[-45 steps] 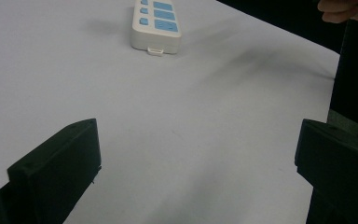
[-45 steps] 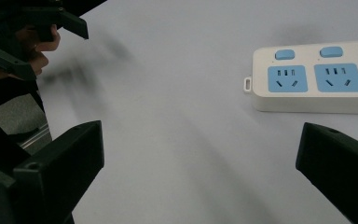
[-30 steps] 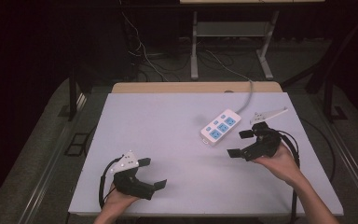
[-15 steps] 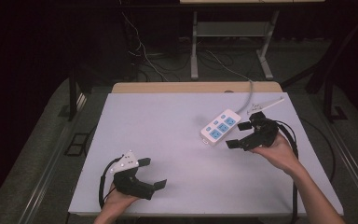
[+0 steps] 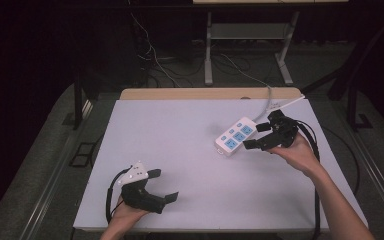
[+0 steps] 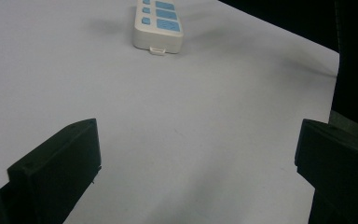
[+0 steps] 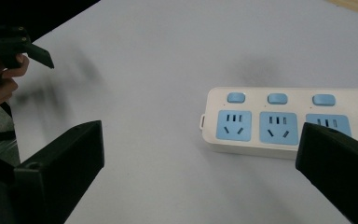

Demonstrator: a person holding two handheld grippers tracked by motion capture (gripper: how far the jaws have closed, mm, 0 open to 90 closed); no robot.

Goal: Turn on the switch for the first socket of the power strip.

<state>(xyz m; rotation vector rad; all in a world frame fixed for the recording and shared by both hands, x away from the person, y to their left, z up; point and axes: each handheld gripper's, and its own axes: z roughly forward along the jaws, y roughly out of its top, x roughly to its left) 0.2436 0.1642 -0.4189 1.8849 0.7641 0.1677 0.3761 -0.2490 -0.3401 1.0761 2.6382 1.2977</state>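
White plastic rectangular power strip (image 5: pixel 235 135) with 3 blue sockets lies flat at the right rear of the matte white table (image 5: pixel 190 150). Right gripper (image 5: pixel 257 136), jaws wide, hovers just beside it. Left gripper (image 5: pixel 163 186), jaws wide, sits near the front-left edge.

Work area: dim room, pale table on dark floor.
The white table top (image 5: pixel 180 145) has a wooden strip (image 5: pixel 210 93) along its far edge. Behind it stands a grey metal table frame (image 5: pixel 250 35), with loose cables (image 5: pixel 150 55) lying on the dark floor (image 5: pixel 40 150). The surroundings are unlit and black.
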